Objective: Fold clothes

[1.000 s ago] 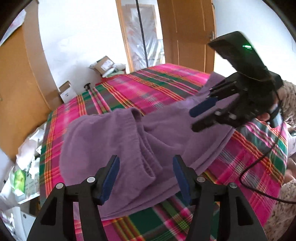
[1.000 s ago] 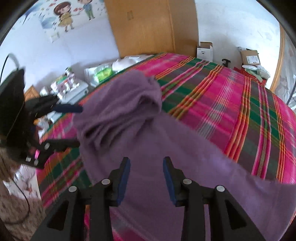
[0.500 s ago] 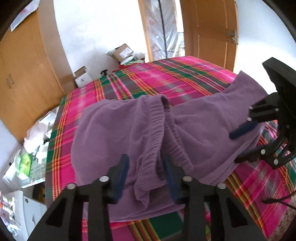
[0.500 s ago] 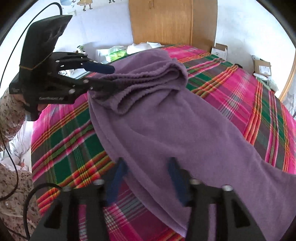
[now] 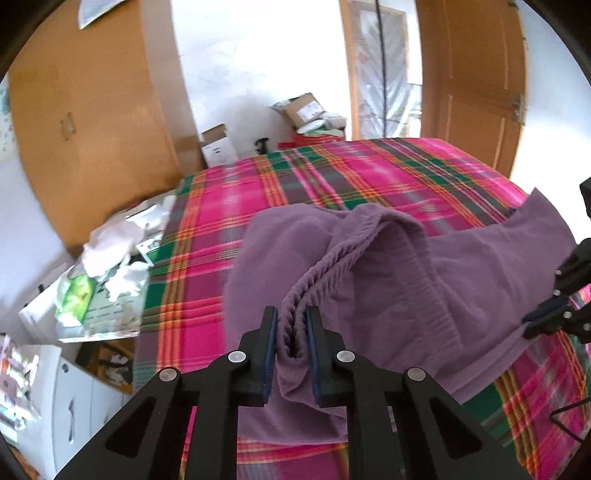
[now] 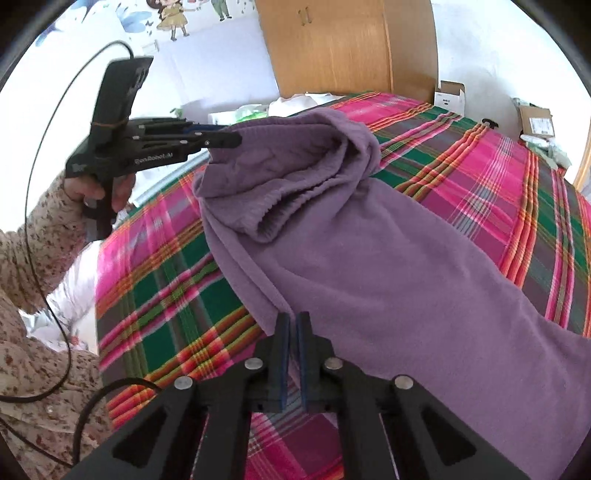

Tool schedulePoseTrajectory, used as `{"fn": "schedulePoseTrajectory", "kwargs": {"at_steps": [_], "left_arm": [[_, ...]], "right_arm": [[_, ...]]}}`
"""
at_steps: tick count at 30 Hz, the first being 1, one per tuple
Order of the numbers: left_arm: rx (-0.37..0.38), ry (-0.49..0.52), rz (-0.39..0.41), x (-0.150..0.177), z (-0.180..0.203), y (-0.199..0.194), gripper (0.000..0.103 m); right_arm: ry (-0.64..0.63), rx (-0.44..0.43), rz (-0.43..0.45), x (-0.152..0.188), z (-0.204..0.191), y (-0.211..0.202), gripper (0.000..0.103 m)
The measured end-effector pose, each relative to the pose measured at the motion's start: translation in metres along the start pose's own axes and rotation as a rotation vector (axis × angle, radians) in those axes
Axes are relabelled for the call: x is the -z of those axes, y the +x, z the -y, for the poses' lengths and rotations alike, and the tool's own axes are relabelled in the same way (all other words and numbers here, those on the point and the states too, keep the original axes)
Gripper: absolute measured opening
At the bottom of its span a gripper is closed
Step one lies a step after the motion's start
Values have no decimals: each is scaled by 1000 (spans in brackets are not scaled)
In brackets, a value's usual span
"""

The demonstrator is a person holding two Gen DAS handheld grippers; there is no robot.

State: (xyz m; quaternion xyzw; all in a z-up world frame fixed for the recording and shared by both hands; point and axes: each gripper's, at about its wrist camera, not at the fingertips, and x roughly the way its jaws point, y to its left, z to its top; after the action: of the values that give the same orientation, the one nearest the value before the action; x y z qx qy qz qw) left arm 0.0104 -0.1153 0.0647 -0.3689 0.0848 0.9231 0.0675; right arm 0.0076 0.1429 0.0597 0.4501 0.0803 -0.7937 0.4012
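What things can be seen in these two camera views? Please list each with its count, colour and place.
purple garment: one, purple, spread on the bed, elastic waistband bunched at the near left end
plaid bedsheet: one, pink, green and orange, covers the bed
wardrobe: one, wooden brown, by the wall beyond the bed
door: one, wooden brown, far right corner
cardboard boxes: several, brown and white, on the floor past the bed
bags and papers: a heap, white and green, beside the bed
wall stickers: a few cartoon figures, on the white wall
left gripper: black with blue pads, shut on the waistband
right gripper: black with blue pads, shut on the garment's edge
hand: one, floral sleeve, holds the left gripper's handle
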Motion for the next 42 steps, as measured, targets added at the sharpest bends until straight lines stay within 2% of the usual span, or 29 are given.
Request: {"fn": "schedulePoseTrajectory", "kwargs": {"at_steps": [2, 9, 11, 16, 18, 20, 22, 27, 31, 39, 42], "left_arm": [[-22, -19, -11, 3, -6, 1, 16], [-75, -83, -40, 15, -18, -5, 22], [-65, -55, -29, 15, -8, -12, 33], [-22, 36, -1, 12, 22, -27, 34], [-4, 73, 11, 11, 34, -33, 38], [13, 109, 22, 10, 46, -40, 51], [30, 146, 33, 8, 59, -46, 55], [98, 256, -38, 11, 96, -20, 55], [107, 279, -68, 15, 104, -5, 55], [86, 326, -103, 18, 107, 16, 55], [72, 338, -109, 18, 108, 22, 58]], "right_arm": [[24, -24, 12, -1, 4, -3, 4], [18, 19, 12, 3, 2, -14, 3], [19, 37, 16, 4, 2, -15, 3], [24, 81, 27, 7, 0, -18, 4], [25, 98, 31, 8, -1, -19, 4], [27, 116, 35, 9, -2, -21, 4], [27, 131, 39, 9, -4, -21, 5], [46, 152, 53, 13, -6, -22, 26], [53, 154, 54, 16, -6, -21, 29], [73, 147, 52, 22, 2, -20, 49], [81, 147, 52, 22, 5, -18, 50]]}}
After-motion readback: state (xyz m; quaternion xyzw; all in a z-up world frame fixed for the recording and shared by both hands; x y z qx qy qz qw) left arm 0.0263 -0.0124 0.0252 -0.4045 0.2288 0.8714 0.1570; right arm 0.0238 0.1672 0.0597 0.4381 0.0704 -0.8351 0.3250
